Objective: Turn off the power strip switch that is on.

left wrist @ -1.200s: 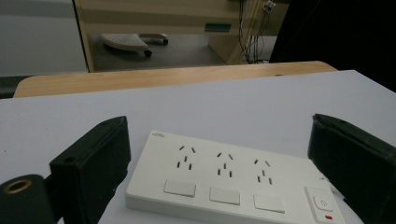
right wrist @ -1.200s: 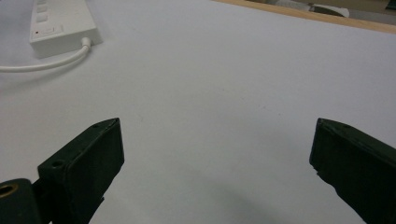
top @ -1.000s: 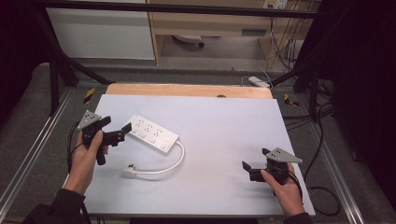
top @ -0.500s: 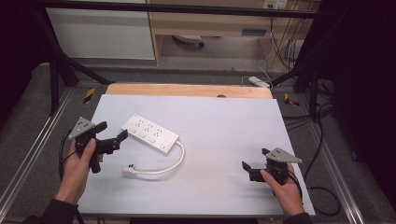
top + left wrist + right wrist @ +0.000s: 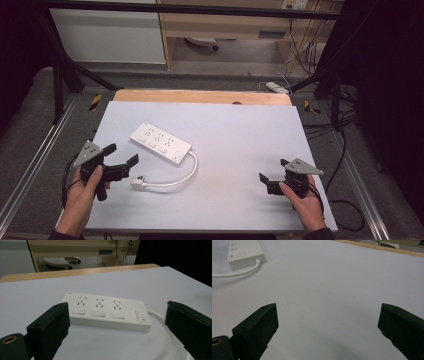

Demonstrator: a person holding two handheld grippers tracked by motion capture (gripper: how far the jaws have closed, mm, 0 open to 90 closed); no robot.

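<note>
The left gripper (image 5: pixel 121 156) is pulling back from the power strip (image 5: pixel 160 144) toward the person, its jaws wide apart and holding nothing, so I think the strip is being left where it is lying, just ahead of those jaws on the white table (image 5: pixel 240 135). The right gripper (image 5: pixel 272 172) is staying put, open and empty too, with the strip far off to its front left. The plug (image 5: pixel 139 183) on the end of the white cord (image 5: pixel 180 179) is looking tiny, so its pins are hard to make out, and the cord is getting cut off behind a jaw in the left gripper view
</note>
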